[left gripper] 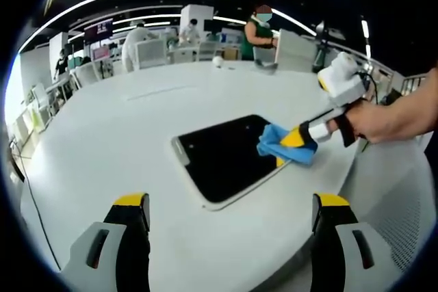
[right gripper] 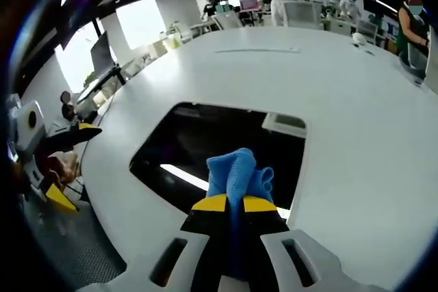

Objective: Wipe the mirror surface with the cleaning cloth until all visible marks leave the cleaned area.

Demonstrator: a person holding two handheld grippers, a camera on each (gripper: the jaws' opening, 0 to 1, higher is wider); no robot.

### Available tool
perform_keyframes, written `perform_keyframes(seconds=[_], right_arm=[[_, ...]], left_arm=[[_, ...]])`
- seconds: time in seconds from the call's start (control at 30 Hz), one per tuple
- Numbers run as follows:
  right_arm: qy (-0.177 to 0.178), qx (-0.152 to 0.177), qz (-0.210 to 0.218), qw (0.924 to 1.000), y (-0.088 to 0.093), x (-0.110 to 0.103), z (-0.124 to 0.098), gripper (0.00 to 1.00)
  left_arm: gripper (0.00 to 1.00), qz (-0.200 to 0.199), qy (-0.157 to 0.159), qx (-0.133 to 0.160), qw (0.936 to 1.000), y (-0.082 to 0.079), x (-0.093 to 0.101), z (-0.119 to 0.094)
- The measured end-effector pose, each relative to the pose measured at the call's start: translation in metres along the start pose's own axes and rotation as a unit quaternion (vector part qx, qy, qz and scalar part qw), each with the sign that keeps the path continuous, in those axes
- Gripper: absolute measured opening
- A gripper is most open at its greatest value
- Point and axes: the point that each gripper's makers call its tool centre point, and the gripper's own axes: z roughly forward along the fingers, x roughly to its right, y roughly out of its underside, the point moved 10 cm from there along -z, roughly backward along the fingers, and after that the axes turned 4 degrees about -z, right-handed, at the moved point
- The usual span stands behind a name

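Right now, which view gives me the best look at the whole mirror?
The left gripper view: the mirror lies whole on the table, cloth at its right edge. The right gripper view shows it closer, partly hidden by the cloth.

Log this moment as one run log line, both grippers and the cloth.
right gripper shut on blue cloth | cloth on mirror right end | left gripper open, off mirror | table white

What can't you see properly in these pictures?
- Marks on the mirror: too small to tell in the left gripper view; reflections cover its surface in the right gripper view.
- Mirror under the blue cloth: hidden by the cloth and right gripper.
- Small white object far across the table: too small to identify.
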Motion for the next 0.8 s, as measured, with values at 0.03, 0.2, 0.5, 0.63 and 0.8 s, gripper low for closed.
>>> perform_keyframes(seconds=[0.03,0.2,0.5,0.63,0.8], right_arm=[[-0.001,0.0,-0.001,1.0,-0.001,-0.001,0.001,0.01],[-0.011,-0.002,-0.012,0.9999,-0.004,-0.009,0.006,0.01],[-0.024,-0.005,-0.029,0.9993,-0.009,-0.022,0.013,0.01],[-0.029,-0.008,-0.041,0.9987,-0.011,-0.026,0.016,0.01],[-0.04,-0.007,-0.053,0.9977,-0.013,-0.032,0.019,0.01]], left_arm=[[0.99,0.0,0.0,0.0,1.0,0.0,0.0,0.0],[0.99,0.002,0.003,-0.003,1.0,0.0,0.001,0.0],[0.99,0.0,0.004,-0.001,1.0,0.0,0.0,0.0],[0.99,-0.005,0.007,0.005,0.9999,-0.001,0.0,-0.001],[0.99,-0.002,0.006,-0.001,1.0,0.001,0.0,0.0]])
